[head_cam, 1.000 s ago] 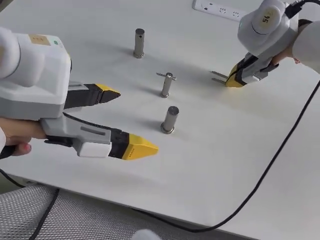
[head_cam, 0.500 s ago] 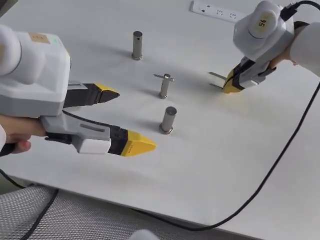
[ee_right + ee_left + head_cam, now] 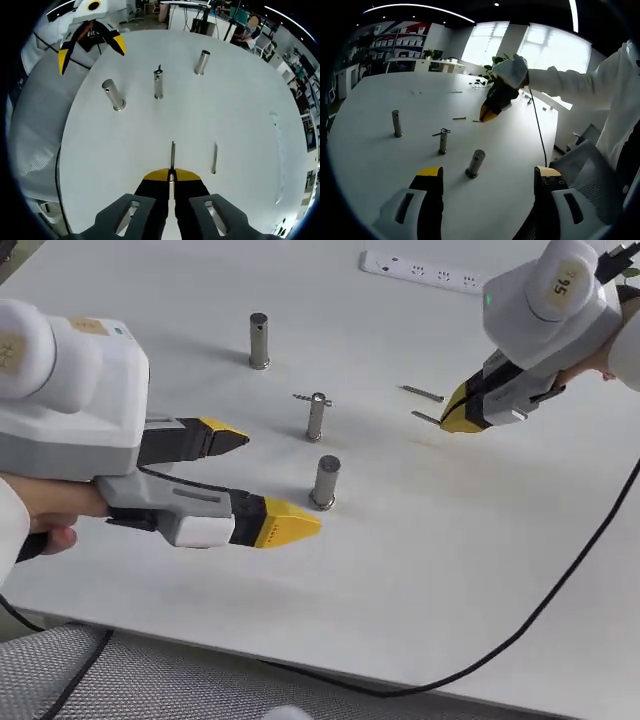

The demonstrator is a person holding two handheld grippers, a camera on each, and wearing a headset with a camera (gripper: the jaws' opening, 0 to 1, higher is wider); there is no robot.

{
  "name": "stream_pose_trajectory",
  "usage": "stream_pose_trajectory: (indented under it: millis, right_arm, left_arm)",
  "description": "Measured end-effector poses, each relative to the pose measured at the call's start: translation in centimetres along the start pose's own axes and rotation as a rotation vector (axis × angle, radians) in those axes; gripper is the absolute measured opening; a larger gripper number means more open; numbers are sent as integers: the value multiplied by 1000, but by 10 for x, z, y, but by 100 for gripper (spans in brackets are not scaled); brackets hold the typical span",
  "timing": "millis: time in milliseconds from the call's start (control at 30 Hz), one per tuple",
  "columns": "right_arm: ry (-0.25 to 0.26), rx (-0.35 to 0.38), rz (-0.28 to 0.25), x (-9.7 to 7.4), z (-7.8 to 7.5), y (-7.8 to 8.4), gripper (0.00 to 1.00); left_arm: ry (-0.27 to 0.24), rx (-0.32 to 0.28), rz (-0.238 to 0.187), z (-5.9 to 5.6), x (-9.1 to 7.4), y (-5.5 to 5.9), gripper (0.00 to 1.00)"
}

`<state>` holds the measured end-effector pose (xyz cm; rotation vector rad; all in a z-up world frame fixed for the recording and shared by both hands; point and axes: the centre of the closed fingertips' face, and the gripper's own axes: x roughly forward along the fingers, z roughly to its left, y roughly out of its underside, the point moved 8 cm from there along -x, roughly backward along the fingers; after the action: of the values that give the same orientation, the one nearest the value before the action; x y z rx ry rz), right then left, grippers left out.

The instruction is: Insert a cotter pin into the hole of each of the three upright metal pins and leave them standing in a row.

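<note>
Right gripper (image 3: 171,176) — fingers pressed together on a thin grey metal cotter pin (image 3: 172,152), which juts straight out past the yellow tips, low over the white counter (image 3: 420,540). A second, loose cotter pin (image 3: 422,393) lies flat on the counter just beside it.

Left gripper (image 3: 258,478) — fingers spread wide, holding nothing. The nearest upright grey metal pin (image 3: 324,482) stands just ahead of the tips.

The middle upright pin (image 3: 317,416) carries an inserted cotter pin (image 3: 303,398) across its top. The farthest upright pin (image 3: 259,340) stands in line with the other two.
</note>
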<state>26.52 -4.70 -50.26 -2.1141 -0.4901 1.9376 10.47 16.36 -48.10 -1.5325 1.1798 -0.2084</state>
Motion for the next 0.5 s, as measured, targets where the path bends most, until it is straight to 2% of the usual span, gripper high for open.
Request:
stream_pose_trajectory:
  millis: [67, 100, 200, 233, 267, 300, 400, 500]
  right_arm:
    - [5, 20, -56, -4, 9, -5, 0]
    - [7, 15, -66, -8, 15, -6, 0]
    - [22, 5, -90, -13, 25, -11, 0]
    - [32, 6, -120, -15, 30, -14, 0]
    - [36, 3, -126, -16, 31, -15, 0]
    - [49, -18, -138, -17, 35, -17, 0]
    - [68, -52, -164, -19, 47, -22, 0]
    - [107, -98, -189, -23, 57, -29, 0]
  left_arm:
    - [11, -23, -15, 0, 4, -2, 72]
    - [13, -32, -21, 6, 6, -3, 70]
    - [30, -51, -24, 3, 6, -4, 64]
    - [41, -69, -27, 3, 8, -3, 63]
    - [43, -74, -29, 3, 8, -3, 62]
    - [46, -92, -34, 3, 10, -3, 60]
    - [41, -97, -22, 3, 14, -4, 54]
    - [46, -134, -38, 3, 18, -7, 50]
